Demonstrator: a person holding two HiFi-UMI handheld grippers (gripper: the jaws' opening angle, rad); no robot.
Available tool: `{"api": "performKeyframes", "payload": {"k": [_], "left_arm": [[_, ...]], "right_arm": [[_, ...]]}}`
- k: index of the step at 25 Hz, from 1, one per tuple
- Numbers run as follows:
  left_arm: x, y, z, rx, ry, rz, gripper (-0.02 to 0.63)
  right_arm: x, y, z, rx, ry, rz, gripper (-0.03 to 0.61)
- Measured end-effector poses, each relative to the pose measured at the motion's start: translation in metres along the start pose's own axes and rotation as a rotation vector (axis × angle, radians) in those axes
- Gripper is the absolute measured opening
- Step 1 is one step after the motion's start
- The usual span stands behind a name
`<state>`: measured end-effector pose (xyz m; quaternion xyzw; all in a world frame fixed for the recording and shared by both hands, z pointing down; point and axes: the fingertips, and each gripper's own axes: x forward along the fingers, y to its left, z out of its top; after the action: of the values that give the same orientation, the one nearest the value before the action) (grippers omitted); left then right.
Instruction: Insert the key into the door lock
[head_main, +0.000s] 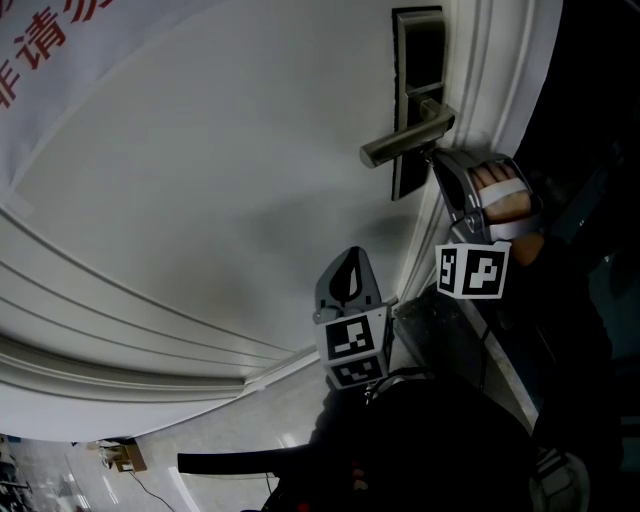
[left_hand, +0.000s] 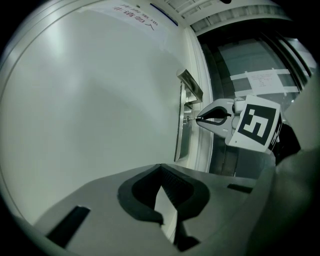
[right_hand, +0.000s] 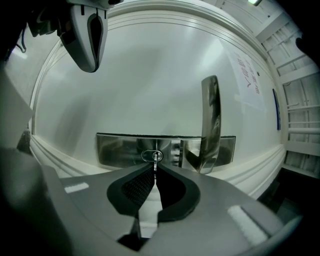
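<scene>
Key (right_hand: 155, 161), just one, pinched in right claw (right_hand: 155, 170) at single keyhole (right_hand: 148, 156); left claw (left_hand: 160, 168) closed, empty.

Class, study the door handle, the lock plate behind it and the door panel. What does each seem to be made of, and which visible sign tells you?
Door handle: metal, likely brushed steel; grey sheen with soft highlights.
Lock plate: polished metal; it mirrors its surroundings.
Door panel: smooth white painted or laminated surface, dull sheen; the core beneath cannot be told.
</scene>
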<state>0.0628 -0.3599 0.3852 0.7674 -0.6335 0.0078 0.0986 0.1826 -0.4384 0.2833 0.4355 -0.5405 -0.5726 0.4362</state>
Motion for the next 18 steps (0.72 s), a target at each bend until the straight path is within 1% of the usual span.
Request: {"api": "performKeyframes", "payload": {"k": [18], "left_arm": [[0.0028, -0.0028, -0.0011, -0.002, 0.004, -0.008, 0.002]], "right_arm": [[0.0002, 0.0004, -0.0001, 0.0, -0.003, 0.003, 0.012]]}}
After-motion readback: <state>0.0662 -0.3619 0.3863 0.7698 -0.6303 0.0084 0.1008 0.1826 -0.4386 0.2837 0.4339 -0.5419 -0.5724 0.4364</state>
